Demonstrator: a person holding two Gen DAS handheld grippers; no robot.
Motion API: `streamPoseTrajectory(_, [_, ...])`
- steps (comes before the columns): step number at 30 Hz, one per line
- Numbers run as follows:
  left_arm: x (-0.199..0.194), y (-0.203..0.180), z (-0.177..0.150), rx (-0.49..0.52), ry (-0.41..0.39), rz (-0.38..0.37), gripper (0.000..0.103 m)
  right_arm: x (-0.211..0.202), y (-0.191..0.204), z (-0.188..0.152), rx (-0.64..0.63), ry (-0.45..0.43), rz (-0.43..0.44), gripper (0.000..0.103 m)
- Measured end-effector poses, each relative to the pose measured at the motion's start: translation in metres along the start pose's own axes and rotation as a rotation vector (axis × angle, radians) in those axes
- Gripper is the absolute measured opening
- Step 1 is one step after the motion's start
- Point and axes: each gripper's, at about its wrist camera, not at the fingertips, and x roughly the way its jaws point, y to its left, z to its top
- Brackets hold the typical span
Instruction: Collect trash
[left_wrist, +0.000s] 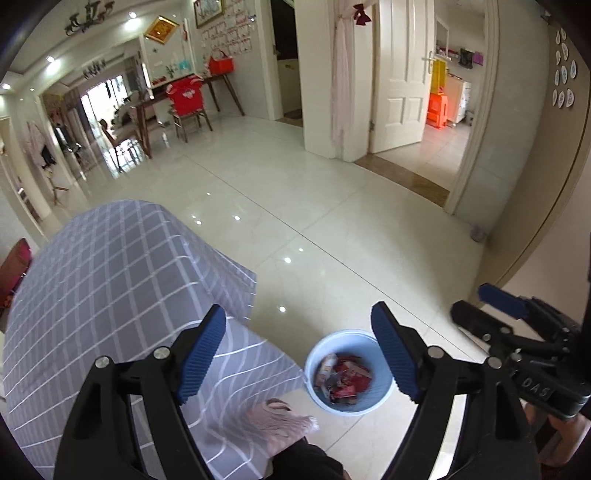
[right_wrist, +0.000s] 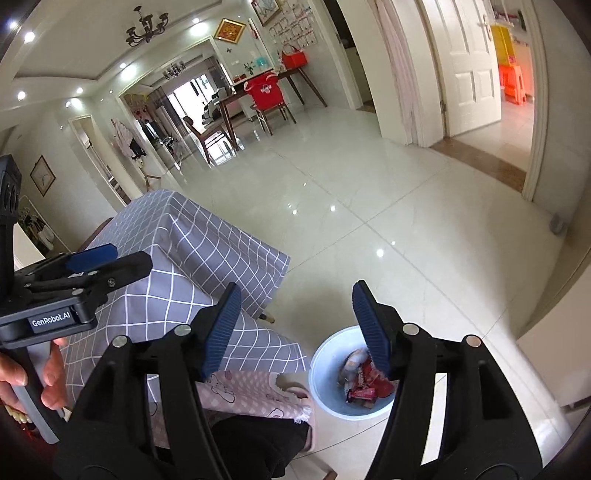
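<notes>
Gaping empty, both ribbed blue claws, left claw and right claw, hover above a round pale-blue bin of crinkled red wrappers.

The left gripper points steeply downward, its two blue-padded fingers spread wide with nothing between them. The right gripper tilts down as well, jaws standing apart and empty. In the right wrist view, a bare hand at the near left wraps its fingers round the left gripper's handle. Near the bottom edge, the person's dark-clad legs show between the two grippers.
</notes>
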Motion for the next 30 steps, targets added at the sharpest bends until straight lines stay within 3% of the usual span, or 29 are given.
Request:
streamPoseTrajectory(5, [-0.034, 0.008, -0.008, -0.013, -0.05, 0.041, 0.08, -0.03, 0.026, 0.004, -0.054, -0.066, -0.014, 0.067])
streamPoseTrajectory(12, [-0.104, 0.021, -0.025, -0.045, -0.175, 0.111, 0.087, -0.086, 0.073, 0.004, -0.131, -0.168, 0.046, 0.069])
streamPoseTrajectory(20, [-0.19, 0.025, -0.054, -0.079, -0.332, 0.206, 0.09, -0.15, 0.116, -0.014, -0.221, -0.278, 0.067, 0.075])
streamPoseTrajectory(30, [-0.267, 0.012, -0.092, -0.113, -0.473, 0.31, 0.093, -0.217, 0.136, -0.044, -0.282, -0.394, 0.083, 0.079])
